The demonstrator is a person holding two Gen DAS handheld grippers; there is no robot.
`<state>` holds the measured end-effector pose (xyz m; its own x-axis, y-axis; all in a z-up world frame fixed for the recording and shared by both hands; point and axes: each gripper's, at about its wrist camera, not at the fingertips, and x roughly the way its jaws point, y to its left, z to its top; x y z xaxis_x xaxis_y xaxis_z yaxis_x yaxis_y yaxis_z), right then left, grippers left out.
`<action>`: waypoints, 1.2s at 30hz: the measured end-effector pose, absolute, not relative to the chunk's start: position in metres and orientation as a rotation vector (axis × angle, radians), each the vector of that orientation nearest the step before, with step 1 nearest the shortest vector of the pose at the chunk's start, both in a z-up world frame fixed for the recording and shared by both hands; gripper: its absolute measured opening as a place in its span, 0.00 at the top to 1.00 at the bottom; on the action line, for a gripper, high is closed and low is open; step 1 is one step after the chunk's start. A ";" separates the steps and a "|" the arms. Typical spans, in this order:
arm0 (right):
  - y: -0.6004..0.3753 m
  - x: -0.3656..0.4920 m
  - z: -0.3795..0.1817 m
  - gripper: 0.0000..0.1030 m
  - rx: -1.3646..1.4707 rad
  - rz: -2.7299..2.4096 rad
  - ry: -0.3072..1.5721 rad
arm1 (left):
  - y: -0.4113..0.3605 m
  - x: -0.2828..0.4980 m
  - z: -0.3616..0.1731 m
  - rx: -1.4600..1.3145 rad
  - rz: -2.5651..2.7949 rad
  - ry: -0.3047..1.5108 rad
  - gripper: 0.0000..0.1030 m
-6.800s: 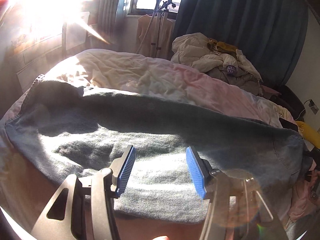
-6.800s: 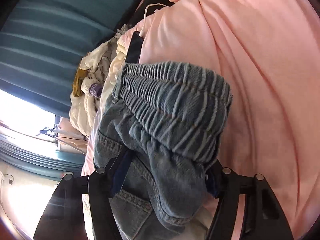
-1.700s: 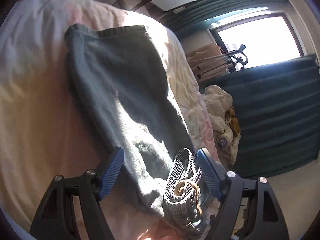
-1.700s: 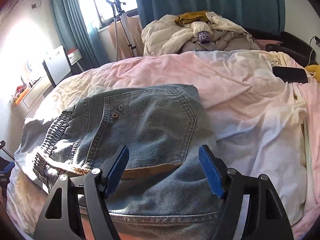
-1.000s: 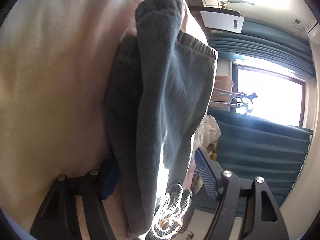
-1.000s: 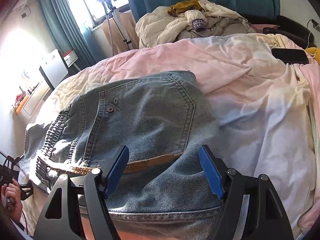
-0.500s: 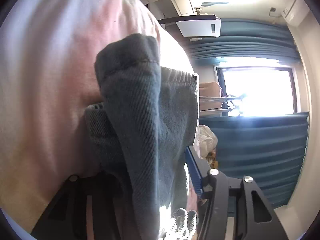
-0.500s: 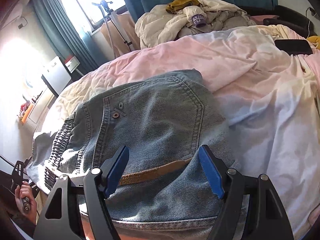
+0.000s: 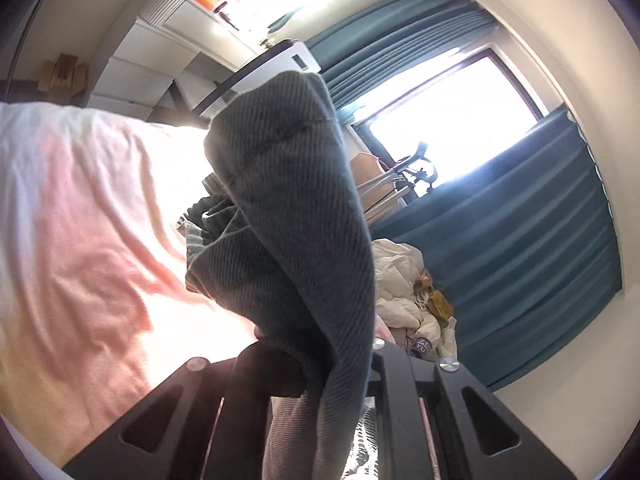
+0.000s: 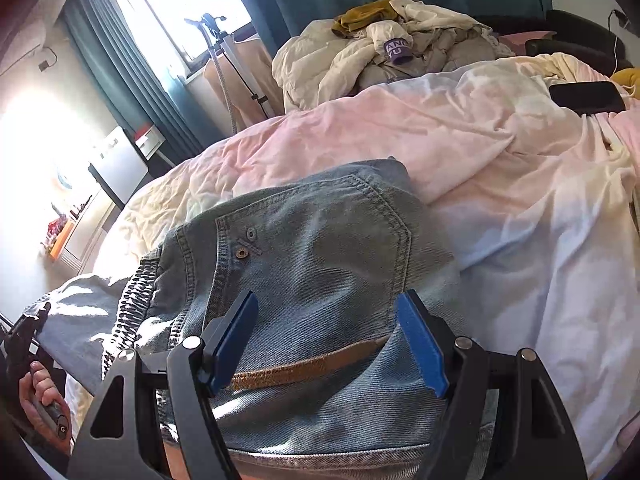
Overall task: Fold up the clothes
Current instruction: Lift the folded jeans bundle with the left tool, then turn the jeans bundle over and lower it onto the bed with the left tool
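While left gripper (image 9: 332, 376) closes on lifted jeans (image 10: 320, 256) leg, right gripper (image 10: 326, 340) hovers open; fold barely begun.

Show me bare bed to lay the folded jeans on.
Free: the pink sheet between the jeans and the phone. Crowded: the far edge, under the heap of clothes.
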<state>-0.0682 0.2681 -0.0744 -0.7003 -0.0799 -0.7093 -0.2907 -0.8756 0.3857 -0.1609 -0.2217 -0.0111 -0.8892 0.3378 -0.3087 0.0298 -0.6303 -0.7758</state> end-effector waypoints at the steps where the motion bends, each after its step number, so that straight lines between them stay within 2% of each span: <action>1: 0.271 -0.067 -0.072 0.29 -1.148 2.696 0.747 | -0.212 -0.158 0.001 -0.638 2.621 -1.208 0.90; 10: 0.289 -0.052 -0.051 0.29 -1.076 2.724 0.859 | -0.123 -0.110 0.091 -0.540 2.671 -0.821 0.90; 12: 0.294 -0.047 -0.047 0.29 -1.071 2.729 0.892 | -0.097 -0.114 0.102 -0.550 2.695 -0.691 0.90; 18: 0.313 -0.031 -0.031 0.29 -1.002 2.741 0.960 | -0.020 -0.098 0.103 -0.577 2.705 -0.447 0.90; 24: 0.341 -0.018 -0.012 0.29 -0.842 2.731 0.914 | 0.056 -0.087 0.071 -0.604 2.683 -0.327 0.90; 28: 0.368 -0.014 -0.012 0.29 -0.810 2.695 1.050 | 0.100 -0.082 0.034 -0.676 2.650 -0.242 0.90; 36: 0.400 -0.006 -0.017 0.29 -0.765 2.632 1.183 | 0.146 -0.082 -0.046 -0.889 2.612 0.007 0.90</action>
<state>-0.0059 0.3998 -0.0165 -0.8573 -0.0645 -0.5107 -0.3392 -0.6754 0.6548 -0.0822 0.1461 -0.0464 -0.7280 0.3515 -0.5886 -0.3545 -0.9279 -0.1156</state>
